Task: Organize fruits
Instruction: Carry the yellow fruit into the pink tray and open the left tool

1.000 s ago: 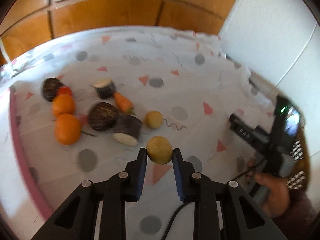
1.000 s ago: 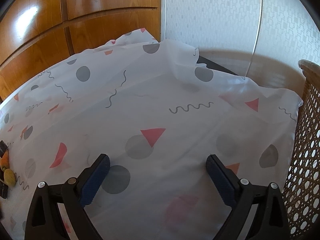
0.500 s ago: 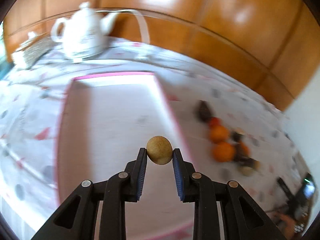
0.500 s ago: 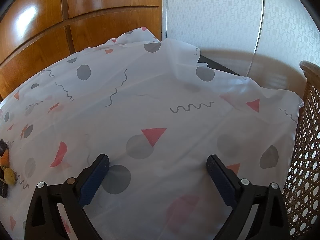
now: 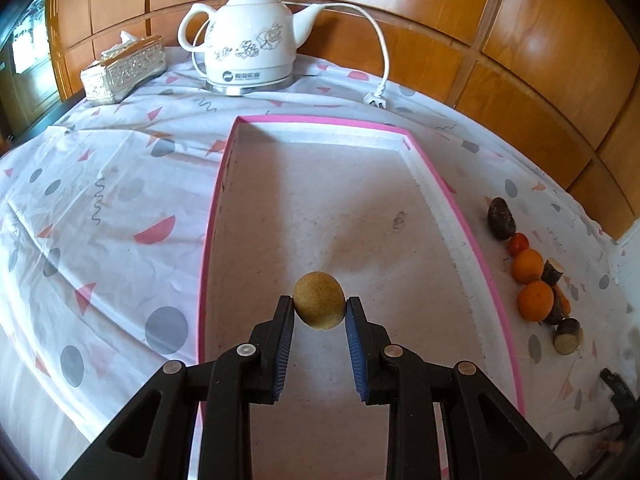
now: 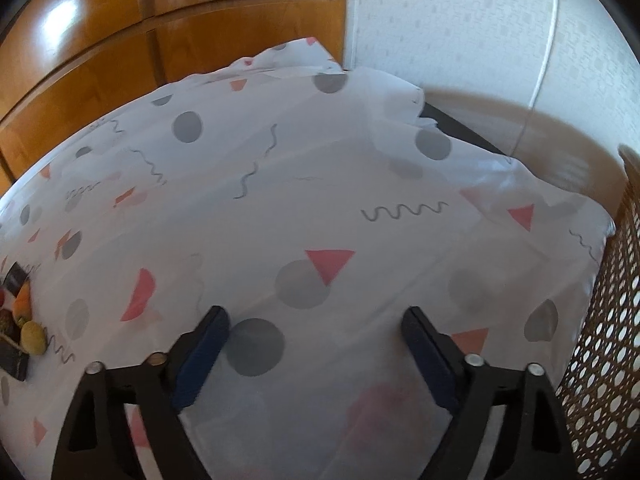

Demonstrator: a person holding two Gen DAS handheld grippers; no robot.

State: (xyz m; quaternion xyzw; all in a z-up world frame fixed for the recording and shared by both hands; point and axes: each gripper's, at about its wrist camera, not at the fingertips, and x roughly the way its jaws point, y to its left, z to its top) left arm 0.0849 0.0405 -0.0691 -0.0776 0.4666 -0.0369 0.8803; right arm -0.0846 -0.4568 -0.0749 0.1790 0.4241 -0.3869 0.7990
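Fruit point(image 5: 319, 300), round and tan, sits pinched between the blue pads of the left tongs point(image 5: 319, 311), held above the near half of a pink-rimmed tray point(image 5: 426, 188) on the worktop point(image 5: 100, 200). At 3 o'clock from the tray a row lies on the patterned cloth: a dark piece point(image 5: 501, 213), a small red one point(image 5: 518, 243), two oranges point(image 5: 529, 265) and cut dark chunks point(image 5: 567, 336). A white kettle point(image 5: 251, 42) stands at 12 o'clock beyond the tray, a tissue box point(image 5: 124, 69) at 10 o'clock. The right tongs point(image 6: 316, 344) stand wide over bare cloth with nothing between them; their jaws have just been closing a little. A second tan fruit point(image 6: 33, 337) lies at their 9 o'clock, a wicker basket point(image 6: 600, 360) at 3 o'clock.
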